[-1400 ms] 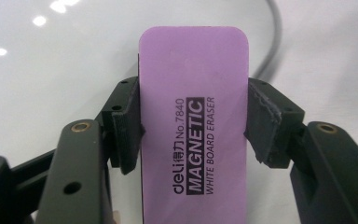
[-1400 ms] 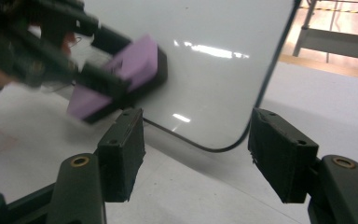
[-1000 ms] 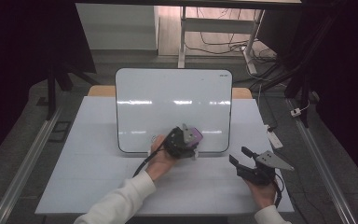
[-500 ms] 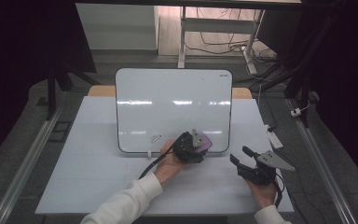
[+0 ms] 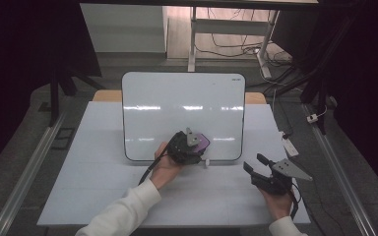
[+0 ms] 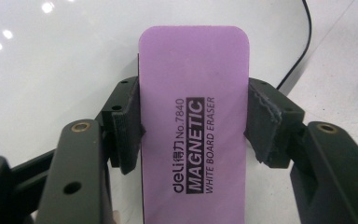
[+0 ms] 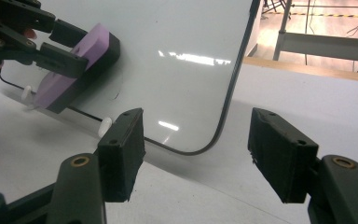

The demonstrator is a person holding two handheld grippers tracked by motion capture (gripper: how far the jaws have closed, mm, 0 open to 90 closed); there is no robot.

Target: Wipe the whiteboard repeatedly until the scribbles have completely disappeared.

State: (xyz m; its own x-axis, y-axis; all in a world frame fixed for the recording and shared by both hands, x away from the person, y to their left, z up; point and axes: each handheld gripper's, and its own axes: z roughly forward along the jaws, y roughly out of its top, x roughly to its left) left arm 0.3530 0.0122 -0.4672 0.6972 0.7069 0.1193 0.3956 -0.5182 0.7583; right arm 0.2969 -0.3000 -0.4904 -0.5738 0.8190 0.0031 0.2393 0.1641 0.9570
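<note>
A: Eraser (image 6: 193, 126) first — where is it?

B: Between the fingers (image 6: 125, 126) of the left gripper (image 5: 191, 146), clamped across its narrow width. Its long axis runs straight out along the fingers, purple face toward that gripper's camera. In the right gripper view its dark underside lies against the whiteboard (image 5: 182, 105), near the bottom edge.

A: So the grip is firm?

B: It looks so — both pads press its long sides and no gap shows.

A: And the right gripper (image 5: 256, 168)?

B: Fingers spread, nothing between them. It rests on the table (image 5: 93, 172) off the board's lower right corner, well apart from the eraser and pointing toward it.

A: Which hand is placed for wiping, then?

B: The left, I'd judge; it already has the eraser on the board. Most of the board lies up and to the left of it, away from the person, so a stroke would likely go that way.

A: Any marks to clear?

B: A faint short stroke shows just beside the eraser in the right gripper view; otherwise the board reads white, with lamp glare.

A: Containers?

B: None on the table.
</note>
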